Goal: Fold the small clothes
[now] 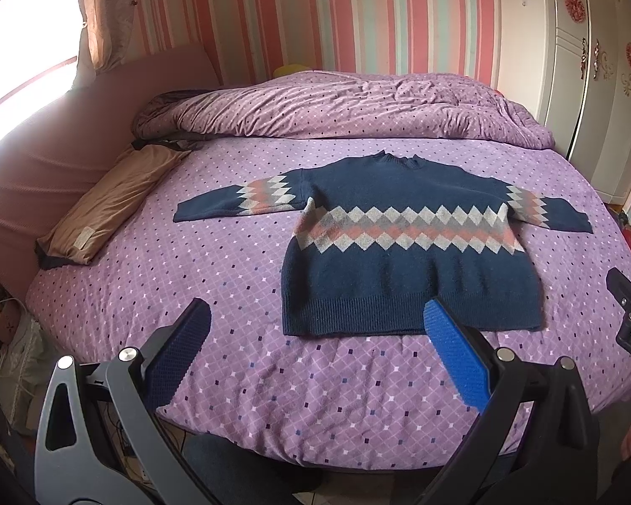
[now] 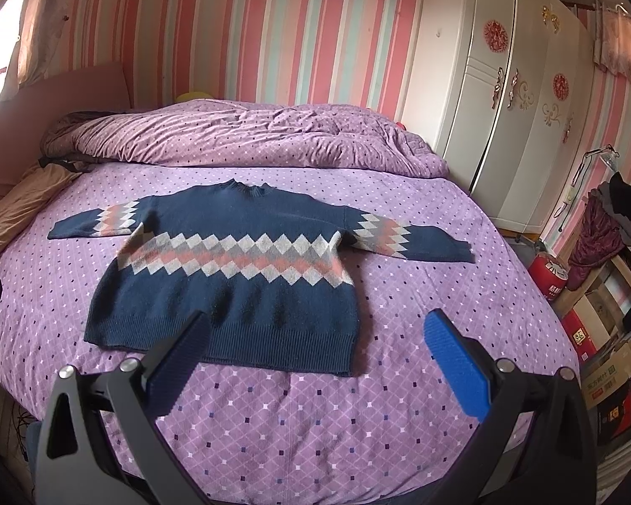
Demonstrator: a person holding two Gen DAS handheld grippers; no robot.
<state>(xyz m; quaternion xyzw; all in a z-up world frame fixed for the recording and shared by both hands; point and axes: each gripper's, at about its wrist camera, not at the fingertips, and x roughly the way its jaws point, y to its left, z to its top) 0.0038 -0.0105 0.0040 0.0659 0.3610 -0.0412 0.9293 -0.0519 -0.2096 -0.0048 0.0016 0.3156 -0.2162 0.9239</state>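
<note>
A small navy sweater (image 1: 404,248) (image 2: 235,277) with a band of grey, white and pink diamonds lies flat on the purple dotted bed (image 1: 239,362) (image 2: 315,412), both sleeves spread out sideways, neck away from me. My left gripper (image 1: 317,328) hovers open above the bed near the sweater's hem, its right blue pad (image 1: 454,357) over the hem's right part. My right gripper (image 2: 317,336) is open too, its left finger (image 2: 176,357) over the hem's middle. Neither holds anything.
A rumpled purple quilt (image 1: 349,109) lies across the far side of the bed. A tan pillow (image 1: 109,206) rests at the left by the pink headboard. White wardrobe (image 2: 500,97) stands to the right; boxes and a red canister (image 2: 547,273) crowd the floor there.
</note>
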